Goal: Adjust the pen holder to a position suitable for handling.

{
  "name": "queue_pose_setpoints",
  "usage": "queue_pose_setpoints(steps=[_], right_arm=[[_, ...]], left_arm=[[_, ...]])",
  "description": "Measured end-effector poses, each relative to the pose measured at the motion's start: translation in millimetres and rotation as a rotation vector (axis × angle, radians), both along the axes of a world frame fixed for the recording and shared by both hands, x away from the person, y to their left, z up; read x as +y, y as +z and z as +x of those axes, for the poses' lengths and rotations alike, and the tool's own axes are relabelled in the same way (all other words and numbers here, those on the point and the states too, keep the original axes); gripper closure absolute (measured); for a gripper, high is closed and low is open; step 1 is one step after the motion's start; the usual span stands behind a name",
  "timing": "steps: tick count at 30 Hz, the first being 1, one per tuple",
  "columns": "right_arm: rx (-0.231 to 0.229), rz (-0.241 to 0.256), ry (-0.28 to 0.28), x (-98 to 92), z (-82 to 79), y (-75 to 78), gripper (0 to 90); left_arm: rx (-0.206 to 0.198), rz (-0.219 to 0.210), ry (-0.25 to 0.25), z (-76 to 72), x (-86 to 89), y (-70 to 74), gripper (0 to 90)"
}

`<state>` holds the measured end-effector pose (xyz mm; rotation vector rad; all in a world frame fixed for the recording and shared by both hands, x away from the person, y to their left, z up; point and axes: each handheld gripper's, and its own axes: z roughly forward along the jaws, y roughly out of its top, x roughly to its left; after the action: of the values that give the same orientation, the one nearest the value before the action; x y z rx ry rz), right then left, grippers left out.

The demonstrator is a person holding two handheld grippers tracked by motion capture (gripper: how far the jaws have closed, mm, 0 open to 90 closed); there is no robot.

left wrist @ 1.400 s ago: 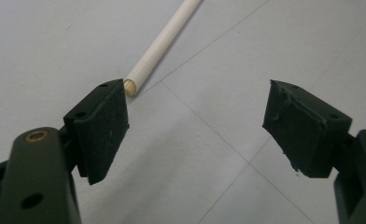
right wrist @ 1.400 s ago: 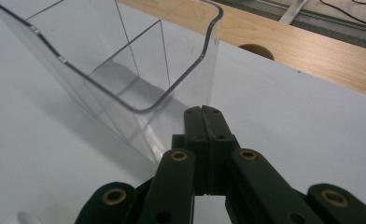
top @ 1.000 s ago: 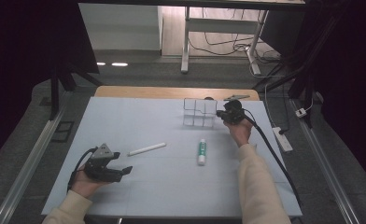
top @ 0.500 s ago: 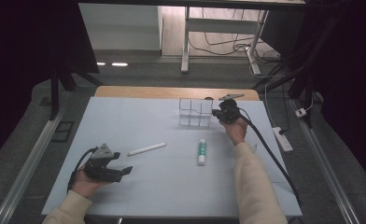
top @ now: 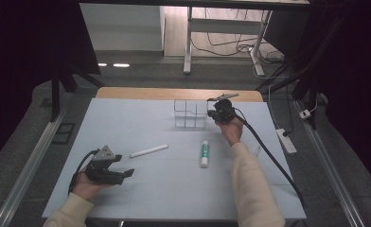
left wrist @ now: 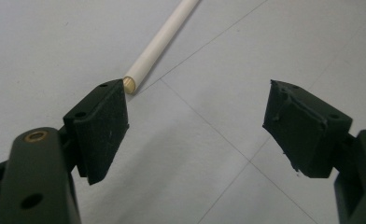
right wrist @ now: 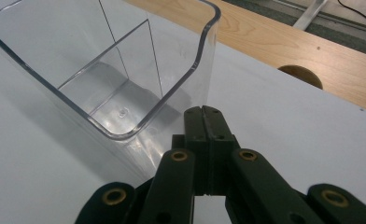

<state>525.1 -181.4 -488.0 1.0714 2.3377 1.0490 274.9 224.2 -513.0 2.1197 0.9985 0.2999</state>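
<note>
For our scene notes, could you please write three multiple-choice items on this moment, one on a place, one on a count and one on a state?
1. Where is the right gripper?
A. beside the clear box
B. over the white stick
C. off the table

2. How many loose things lie on the mat besides the box?
A. one
B. two
C. four

3. How is the left gripper?
A. shut on the stick
B. open
C. shut on the tube

Answers: 1 A, its jaws sit by the box's wall; 2 B, stick and tube; 3 B, its jaws stand wide apart with nothing between.

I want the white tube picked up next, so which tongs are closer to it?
Left. The left tongs sit open just short of the white tube; the right tongs are shut far off beside the clear organizer.
</note>
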Motion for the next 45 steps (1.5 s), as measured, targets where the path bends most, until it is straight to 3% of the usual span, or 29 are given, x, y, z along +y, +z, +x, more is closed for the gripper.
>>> queue_pose_setpoints(steps=[17,24,30,32,33,34,35,38,45], right_arm=[[0.000,-0.010,0.047,15.9,-4.5,-1.5,89.5],[-0.046,-0.076,0.037,7.6,-16.5,14.6,89.5],[-0.055,-0.071,0.033,-10.6,-38.5,30.0,89.4],[-0.054,-0.059,0.028,-16.5,-47.0,34.1,81.2],[-0.054,-0.059,0.028,-16.5,-47.0,34.1,81.2],[-0.062,-0.063,0.014,-22.6,-55.1,38.5,71.4],[-0.062,-0.063,0.014,-22.6,-55.1,38.5,71.4],[-0.063,-0.043,-0.006,-35.3,-71.4,45.1,59.1],[-0.077,-0.013,0.026,-52.8,-96.3,44.5,47.7]], left_arm=[[0.002,0.002,0.002,0.6,0.6,-0.9,22.0],[0.000,-0.003,0.009,0.1,2.4,-0.7,21.9],[-0.001,-0.006,0.014,-1.1,3.9,-1.1,21.9],[-0.001,-0.005,0.014,-1.1,3.7,-1.1,21.9],[-0.001,-0.005,0.014,-1.3,3.5,-1.0,21.9],[-0.001,-0.005,0.013,-1.4,3.3,-0.9,21.9],[-0.002,-0.004,0.013,-1.6,3.3,-0.8,21.9],[-0.003,-0.005,0.015,-2.2,3.8,-0.3,21.8],[-0.007,-0.001,0.021,-2.7,3.7,-0.1,21.9]])
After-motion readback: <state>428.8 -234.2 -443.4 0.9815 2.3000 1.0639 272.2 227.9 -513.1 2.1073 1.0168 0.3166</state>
